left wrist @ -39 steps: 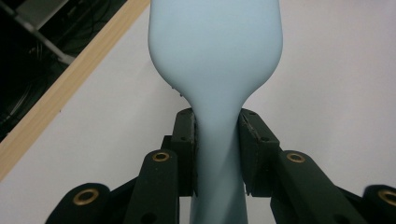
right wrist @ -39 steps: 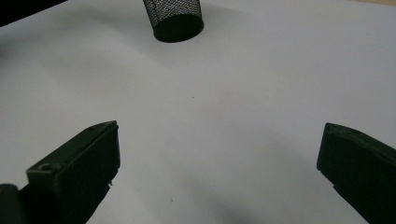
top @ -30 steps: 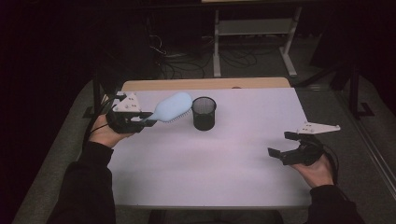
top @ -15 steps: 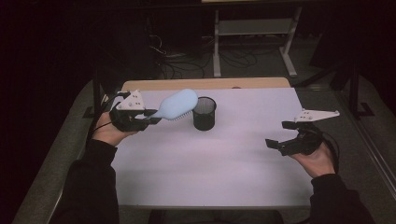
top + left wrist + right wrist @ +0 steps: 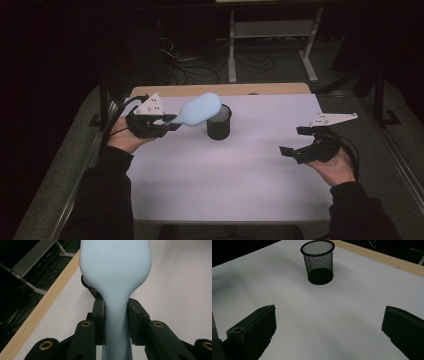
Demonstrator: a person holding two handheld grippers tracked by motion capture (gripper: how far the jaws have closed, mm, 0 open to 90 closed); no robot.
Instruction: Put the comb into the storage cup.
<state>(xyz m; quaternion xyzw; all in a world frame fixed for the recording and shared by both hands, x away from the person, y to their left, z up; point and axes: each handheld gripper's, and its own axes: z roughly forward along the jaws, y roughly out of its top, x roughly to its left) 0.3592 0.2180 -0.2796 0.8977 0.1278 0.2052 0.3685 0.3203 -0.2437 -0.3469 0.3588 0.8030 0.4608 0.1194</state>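
Observation:
My left gripper point(image 5: 167, 123) is shut on the handle of a pale blue hairbrush point(image 5: 200, 110), held in the air over the table's left side. The brush head reaches the rim of a black mesh cup point(image 5: 219, 122) standing upright at the back middle. In the left gripper view both pads point(image 5: 98, 315) press the narrow blue handle point(image 5: 116, 320), and the cup's rim point(image 5: 85, 283) peeks out behind the head. My right gripper point(image 5: 296, 142) hovers at the right, open and holding nothing. Its view looks at the mesh cup point(image 5: 319, 261) between wide jaws.
White sheet point(image 5: 230, 180) covers the table, with a wooden edge point(image 5: 225, 89) at the back. Behind stands a metal rack point(image 5: 270, 30) and cables on the dark floor. The person's sleeves point(image 5: 102, 200) come in from the bottom.
The left gripper has carried the brush right and slightly up, bringing its head to the cup's rim. The right gripper has risen a little.

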